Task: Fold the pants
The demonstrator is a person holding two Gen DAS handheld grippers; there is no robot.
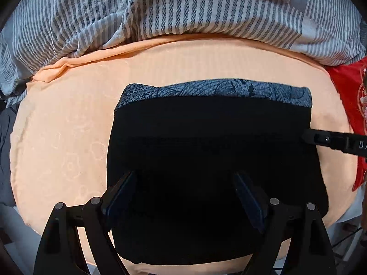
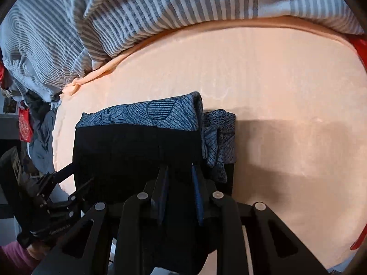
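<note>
Pants (image 1: 206, 160) folded on bed (image 1: 68, 137). Left gripper (image 1: 185, 181) above pants, jaws wide apart. Right gripper (image 2: 180, 171) jaws narrow, grip on pants unclear.

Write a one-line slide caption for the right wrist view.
Right tongs nearly closed on the edge of folded black pants with blue leaf-print trim, lying on a peach bedsheet beside a striped duvet.

The folded pants (image 1: 206, 160) were laid on the sheet (image 1: 68, 126). The bunched duvet (image 1: 183, 6) was heaped behind them. The left gripper (image 1: 185, 183) was held over their near part, the right gripper (image 2: 180, 171) at their right edge.
</note>
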